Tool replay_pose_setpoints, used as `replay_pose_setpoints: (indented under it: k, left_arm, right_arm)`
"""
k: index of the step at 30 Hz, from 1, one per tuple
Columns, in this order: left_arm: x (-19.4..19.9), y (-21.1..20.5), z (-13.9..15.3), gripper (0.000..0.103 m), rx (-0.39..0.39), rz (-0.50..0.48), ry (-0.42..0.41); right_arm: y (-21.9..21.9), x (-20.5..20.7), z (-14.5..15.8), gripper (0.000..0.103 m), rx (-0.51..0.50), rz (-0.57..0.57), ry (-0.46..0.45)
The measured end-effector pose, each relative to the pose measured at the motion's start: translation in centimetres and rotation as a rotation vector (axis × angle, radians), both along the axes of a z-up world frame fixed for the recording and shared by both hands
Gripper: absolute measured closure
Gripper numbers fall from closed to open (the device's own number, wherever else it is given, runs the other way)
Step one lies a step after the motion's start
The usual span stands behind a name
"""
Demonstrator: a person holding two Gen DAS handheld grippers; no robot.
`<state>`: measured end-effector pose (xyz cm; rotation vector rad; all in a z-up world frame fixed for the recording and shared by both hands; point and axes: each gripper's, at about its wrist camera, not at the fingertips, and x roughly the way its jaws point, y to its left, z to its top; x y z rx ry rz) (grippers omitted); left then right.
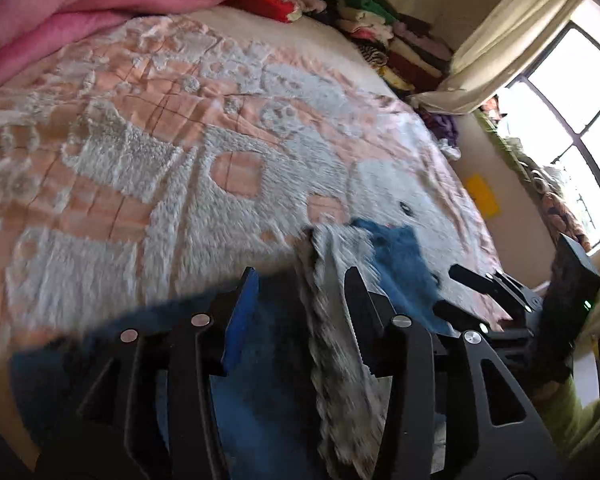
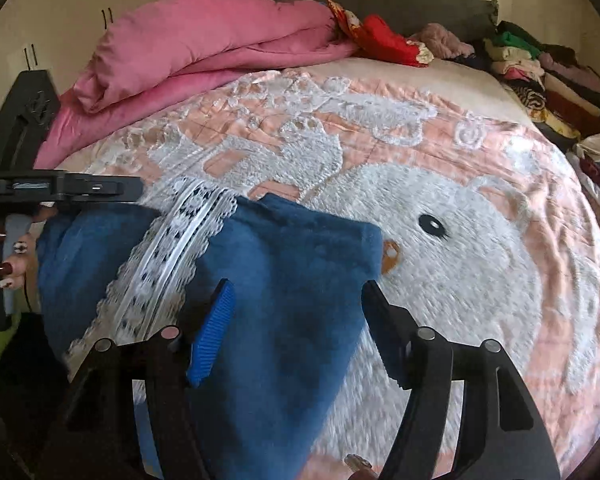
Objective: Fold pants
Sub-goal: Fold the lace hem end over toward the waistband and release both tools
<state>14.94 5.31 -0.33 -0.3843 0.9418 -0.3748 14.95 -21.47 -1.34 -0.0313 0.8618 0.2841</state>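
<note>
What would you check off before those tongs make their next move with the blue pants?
1. Left tongs open: ok, jaws apart around the lace trim.
2. Right tongs open: ok, pants between the jaws, not pinched.
3. Pants lying flat: not ok, bunched.
4. Bedspread bare ahead of the pants: ok.
5. Pink quilt apart from the pants: ok.
6. Waistband located: cannot tell.

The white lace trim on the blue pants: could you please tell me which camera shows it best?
The right wrist view: the lace trim runs sharp and unobstructed across the blue pants. The left wrist view shows it blurred, between that hand-held gripper's fingers.
</note>
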Motion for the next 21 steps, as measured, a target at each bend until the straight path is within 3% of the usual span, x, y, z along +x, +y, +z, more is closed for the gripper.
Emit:
replay_pose_setpoints:
  k: [4, 7, 11, 18, 20, 21]
  left_arm:
    - [-3.9, -1.3, 0.4, 0.066, 0.042, -0.075, -0.016]
    - [-7.6, -3.7, 0.2, 0.066, 0.122, -0.191, -0.040]
    - [-10.6, -6.2, 0.0, 0.066, 0.171, -0.332, -0.064]
    - [-11.6, -10.5, -0.9, 0.066, 0.357, -0.445, -0.124]
    - [-11.1, -11.4, -2.3, 0.066, 0.448, -0.463, -0.120]
    - [-10.6, -11.8, -2.8, 0.073, 0.492, -0.458, -0.110]
  right_arm:
    - [-0.6, -2.2, 0.7, 0.038, 0.053, 0.008, 0.006]
    - [-0.2, -3.9, 0.9, 0.038, 0.033, 0.042, 0.011]
    - [0.0, -5.3, 0.6, 0.038, 0.030, 0.051, 0.029]
    - [-0.9, -6.1, 0.1, 0.038, 0.079, 0.009, 0.056]
    - [-0.9, -6.3, 0.2, 0.038, 0.080, 0.007, 0.056]
    - [-0.9, -6.4, 0.2, 0.038, 0.082, 0.007, 0.056]
